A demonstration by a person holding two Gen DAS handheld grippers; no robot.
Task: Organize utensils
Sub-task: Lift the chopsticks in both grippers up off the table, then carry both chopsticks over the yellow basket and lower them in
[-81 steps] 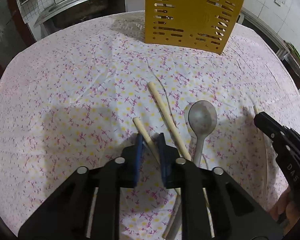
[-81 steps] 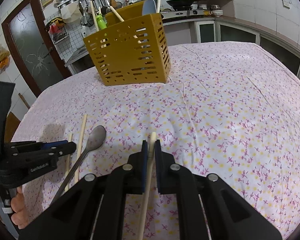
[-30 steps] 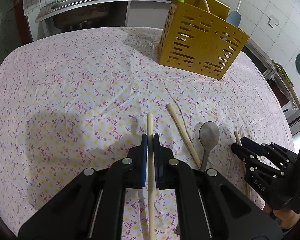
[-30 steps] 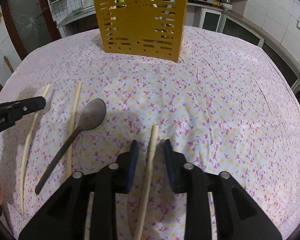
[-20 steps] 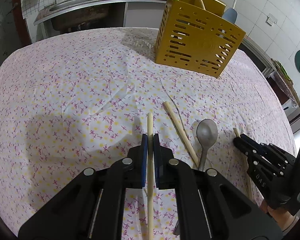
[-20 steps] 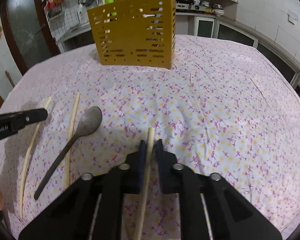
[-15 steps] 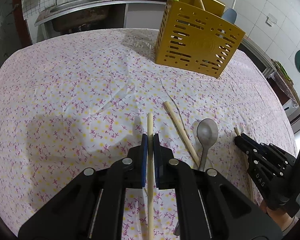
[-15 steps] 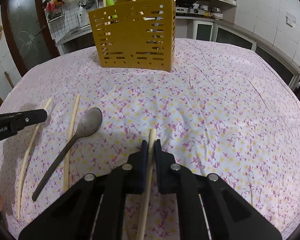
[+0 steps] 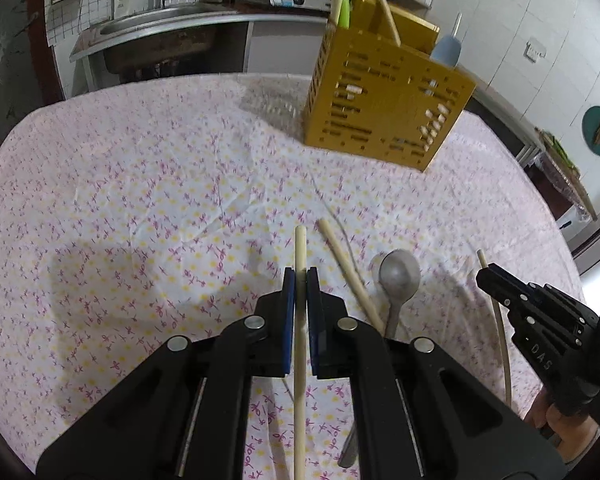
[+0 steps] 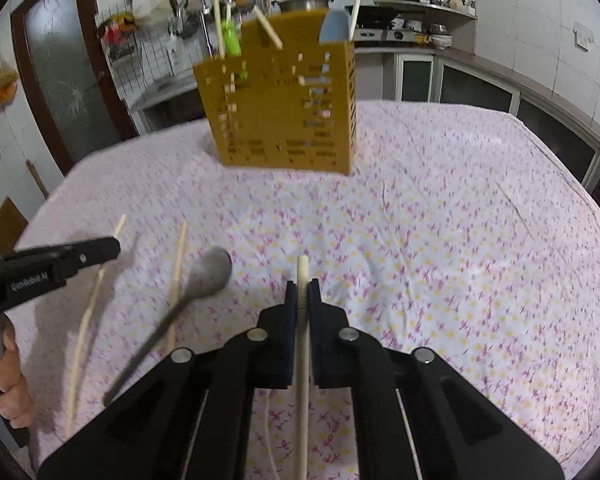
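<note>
Two chopsticks are held at this moment, one in each gripper, so the pick-up step is judged done on both sides and the carry to the holder is what remains. Nearest in the left wrist view, the left gripper (image 9: 300, 280) is pressed together on a pale, round wooden chopstick (image 9: 299, 344), pinched between blue pads with its blunt tip pointing toward the far side. Nearest in the right wrist view, the right gripper (image 10: 302, 284) is likewise clamped on a second chopstick (image 10: 302, 360); its jaws have just been closing, with that stick between them. Just beyond the left gripper, on the flowered, slightly creased cloth (image 9: 148, 184), a third chopstick (image 9: 350, 272) is left lying beside a dull grey metal spoon (image 9: 398, 280), the two close together near the handle end. At the far side of the table a mustard-yellow plastic holder (image 9: 384, 116), box-shaped and slotted, is seen standing, with several sticks and a blue utensil already upright in it. The next move is judged to call for lifting each stick clear, tipping it toward vertical and lowering it through the open top; the thin, smooth sticks may pivot in the pads if gripped off-centre.
</note>
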